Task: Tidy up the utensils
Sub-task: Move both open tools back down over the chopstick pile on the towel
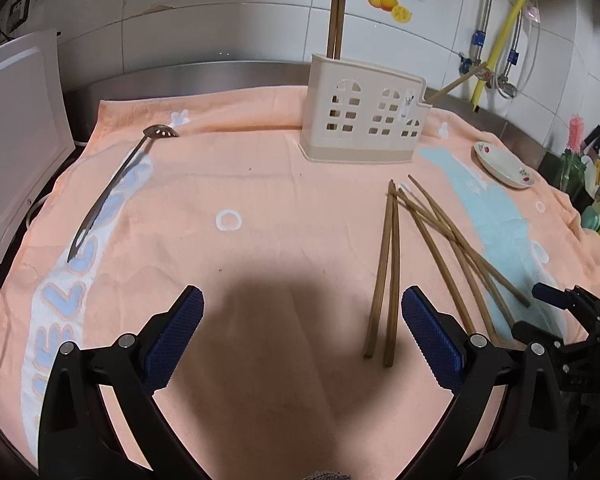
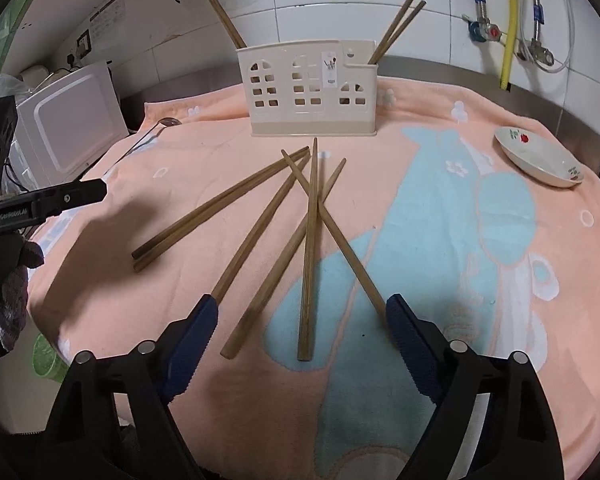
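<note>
On peach towel (image 2: 440,120): six loose chopsticks (image 2: 310,248) and slotted spoon (image 1: 112,188) unsorted. Holder (image 2: 308,92) at back holds few chopsticks already. Right gripper (image 2: 302,322) spread over chopstick ends, nothing pinched; left gripper (image 1: 302,308) spread, empty. Most work remains.

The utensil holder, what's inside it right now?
The utensil holder has chopsticks sticking up from its right end and more from its left. Its walls hide their lower parts and anything shorter inside.
</note>
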Demonstrator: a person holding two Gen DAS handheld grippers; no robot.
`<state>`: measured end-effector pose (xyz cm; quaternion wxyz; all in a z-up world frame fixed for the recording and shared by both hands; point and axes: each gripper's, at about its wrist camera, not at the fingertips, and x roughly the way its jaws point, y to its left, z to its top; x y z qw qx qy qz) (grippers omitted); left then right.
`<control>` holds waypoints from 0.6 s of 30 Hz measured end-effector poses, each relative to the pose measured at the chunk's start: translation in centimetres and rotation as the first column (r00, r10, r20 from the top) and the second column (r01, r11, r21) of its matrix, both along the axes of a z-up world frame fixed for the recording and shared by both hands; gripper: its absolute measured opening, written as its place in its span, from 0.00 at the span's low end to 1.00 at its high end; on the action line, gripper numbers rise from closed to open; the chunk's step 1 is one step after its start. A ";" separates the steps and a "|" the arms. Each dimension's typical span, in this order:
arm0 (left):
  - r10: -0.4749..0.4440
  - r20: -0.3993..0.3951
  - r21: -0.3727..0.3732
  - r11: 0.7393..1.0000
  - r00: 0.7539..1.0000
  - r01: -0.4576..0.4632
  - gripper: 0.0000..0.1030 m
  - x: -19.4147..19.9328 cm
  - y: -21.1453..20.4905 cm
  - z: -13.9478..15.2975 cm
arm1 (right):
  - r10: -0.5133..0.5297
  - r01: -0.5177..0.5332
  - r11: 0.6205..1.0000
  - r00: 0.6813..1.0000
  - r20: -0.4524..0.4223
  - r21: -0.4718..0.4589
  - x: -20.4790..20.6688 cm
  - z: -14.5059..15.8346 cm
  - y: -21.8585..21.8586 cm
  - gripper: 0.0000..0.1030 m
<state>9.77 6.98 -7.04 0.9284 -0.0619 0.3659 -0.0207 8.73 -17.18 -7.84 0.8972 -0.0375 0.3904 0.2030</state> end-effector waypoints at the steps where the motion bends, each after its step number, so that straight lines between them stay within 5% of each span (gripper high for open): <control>1: -0.001 -0.003 -0.002 1.000 1.000 0.001 0.95 0.0 0.0 -0.1 | -0.003 0.003 1.000 1.000 -0.003 0.000 0.0 -0.1 0.0 0.76; 8: -0.001 -0.017 -0.007 1.000 1.000 0.001 0.95 0.2 0.0 -0.5 | -0.006 0.006 1.000 1.000 -0.015 0.000 0.3 -0.5 0.1 0.65; 18: -0.031 -0.030 -0.011 0.999 0.999 0.030 0.95 0.1 -0.6 -1.0 | 0.003 -0.002 1.000 0.999 -0.044 0.008 0.5 -1.1 0.3 0.38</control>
